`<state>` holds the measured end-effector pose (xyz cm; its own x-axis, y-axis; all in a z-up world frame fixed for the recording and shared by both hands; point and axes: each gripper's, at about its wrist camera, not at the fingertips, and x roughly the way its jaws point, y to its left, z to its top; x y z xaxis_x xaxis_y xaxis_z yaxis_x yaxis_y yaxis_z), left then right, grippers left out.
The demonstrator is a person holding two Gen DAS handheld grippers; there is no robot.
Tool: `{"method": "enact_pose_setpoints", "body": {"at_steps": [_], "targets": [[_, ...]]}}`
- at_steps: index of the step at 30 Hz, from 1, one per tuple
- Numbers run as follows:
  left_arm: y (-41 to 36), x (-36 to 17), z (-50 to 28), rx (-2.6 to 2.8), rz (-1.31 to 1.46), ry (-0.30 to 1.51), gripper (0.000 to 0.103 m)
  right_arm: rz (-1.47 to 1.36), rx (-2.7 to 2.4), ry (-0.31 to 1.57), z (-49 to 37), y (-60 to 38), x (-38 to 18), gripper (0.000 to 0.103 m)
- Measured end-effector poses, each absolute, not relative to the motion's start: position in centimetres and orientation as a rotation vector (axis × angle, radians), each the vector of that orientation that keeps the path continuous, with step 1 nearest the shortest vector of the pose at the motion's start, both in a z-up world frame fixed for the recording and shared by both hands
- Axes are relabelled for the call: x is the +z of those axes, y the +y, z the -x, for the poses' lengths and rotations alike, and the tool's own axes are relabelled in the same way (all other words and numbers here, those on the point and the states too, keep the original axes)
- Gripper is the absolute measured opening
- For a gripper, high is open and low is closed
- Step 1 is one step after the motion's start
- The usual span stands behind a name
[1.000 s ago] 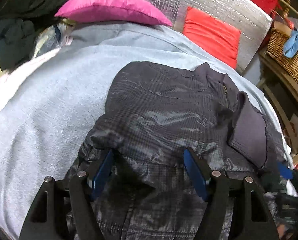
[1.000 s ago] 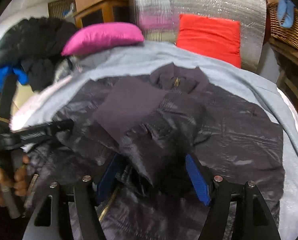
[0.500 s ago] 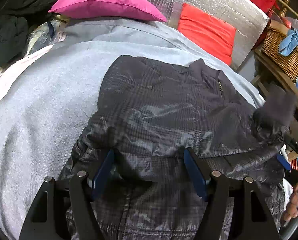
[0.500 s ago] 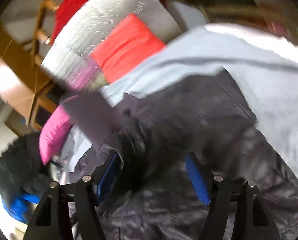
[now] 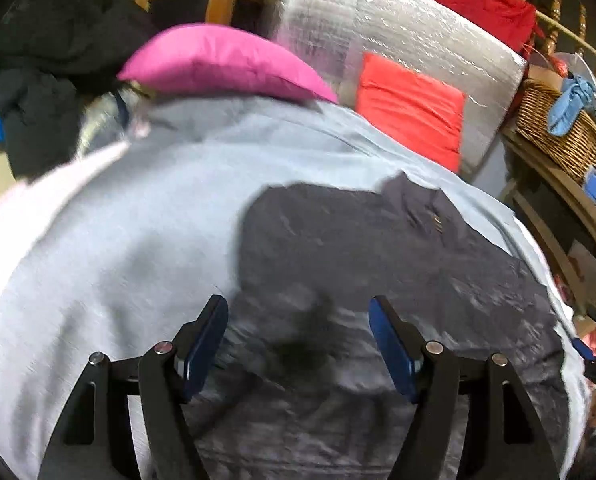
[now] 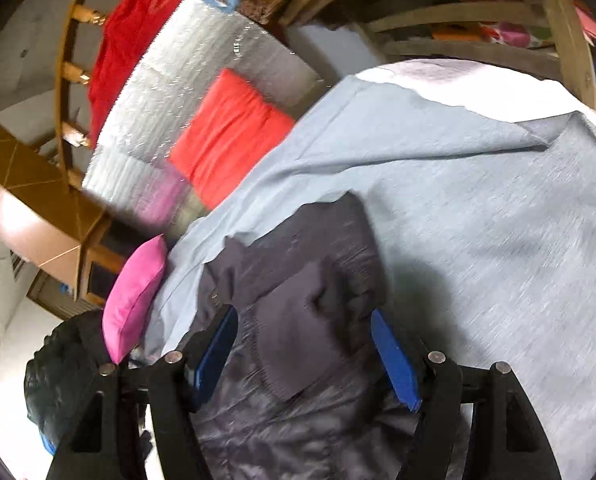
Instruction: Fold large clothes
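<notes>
While a pale blue sheet [image 5: 118, 248] covers most of both views, the dark jacket [image 5: 377, 264] lies spread on it, filling the lower centre and right of the left wrist view. Upper centre sit a pink pillow [image 5: 226, 62] and, to its right, a red cushion [image 5: 409, 108] against a silver foil panel [image 5: 397, 28]; a wicker basket [image 5: 553, 128] stands at far right. The left gripper [image 5: 298, 344] has its jaws opening, jacket fabric beneath, pads clear of it. The right gripper [image 6: 303, 354] stands wide, with a bunched fold of jacket [image 6: 309, 320] between its blue pads; whether they grip it I cannot tell.
</notes>
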<state>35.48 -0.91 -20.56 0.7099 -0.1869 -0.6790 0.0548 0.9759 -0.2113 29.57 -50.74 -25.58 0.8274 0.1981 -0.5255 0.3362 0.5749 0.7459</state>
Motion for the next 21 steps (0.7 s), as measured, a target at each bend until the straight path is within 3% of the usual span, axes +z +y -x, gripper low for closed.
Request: {"method": "enact_pose_setpoints", "body": {"at_steps": [7,13,14,17,21], "targets": [[2.9,-24.1,-39.0,-0.122,0.401,0.947,0.077,-0.866,-0.06,0.794,-34.4,-50.0,-28.2,0.073],[0.7,-25.8,-39.5,-0.137,0.375,1.016,0.077,-0.632,-0.07,0.827,-36.1,-46.4,-27.5,0.073],[0.2,-25.8,-39.5,-0.127,0.341,1.011,0.077,-0.596,-0.077,0.825,-36.0,-46.0,-27.4,0.069],[-0.8,-25.9,-39.5,-0.109,0.28,1.009,0.077,-0.496,-0.127,0.825,-36.2,-45.0,-26.9,0.04],[-1.5,-25.5,-39.2,-0.103,0.229,0.984,0.077,-0.492,-0.129,0.737,-34.9,-45.6,-25.3,0.028]]}}
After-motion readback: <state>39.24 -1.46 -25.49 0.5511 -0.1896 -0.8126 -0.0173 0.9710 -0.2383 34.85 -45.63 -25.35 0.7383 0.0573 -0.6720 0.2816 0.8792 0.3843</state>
